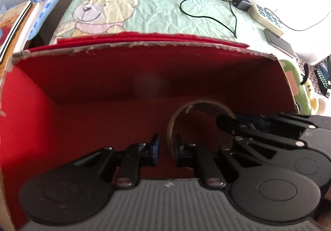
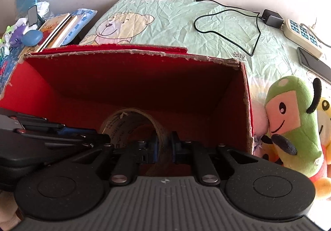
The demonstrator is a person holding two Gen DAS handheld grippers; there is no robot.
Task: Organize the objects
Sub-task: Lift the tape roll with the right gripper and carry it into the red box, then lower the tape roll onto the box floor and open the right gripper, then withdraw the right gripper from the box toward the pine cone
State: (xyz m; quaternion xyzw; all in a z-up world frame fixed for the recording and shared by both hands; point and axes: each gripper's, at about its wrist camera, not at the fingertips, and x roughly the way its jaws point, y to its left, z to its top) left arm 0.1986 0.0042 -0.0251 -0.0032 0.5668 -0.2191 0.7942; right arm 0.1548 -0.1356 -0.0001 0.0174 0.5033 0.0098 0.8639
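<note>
Tape [image 2: 132,125] stands on edge inside the red box [image 2: 247,94], your right gripper [image 2: 164,148] clamped on its band; its print is unreadable. Your left gripper [image 1: 165,149] hangs parted alongside. Plush toy [image 2: 289,121] crowds the box's right wall.

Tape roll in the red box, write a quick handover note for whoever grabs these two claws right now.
Right claw: inside the red box, shut on the tape roll, pinching its wall.
Left claw: also in the box, beside the roll, slightly open, holding nothing.
Done: roll is down in the box.
Left: release the roll and lift both claws out. The plush toys beside the box, the phone and the charger on the bed are probably next.
</note>
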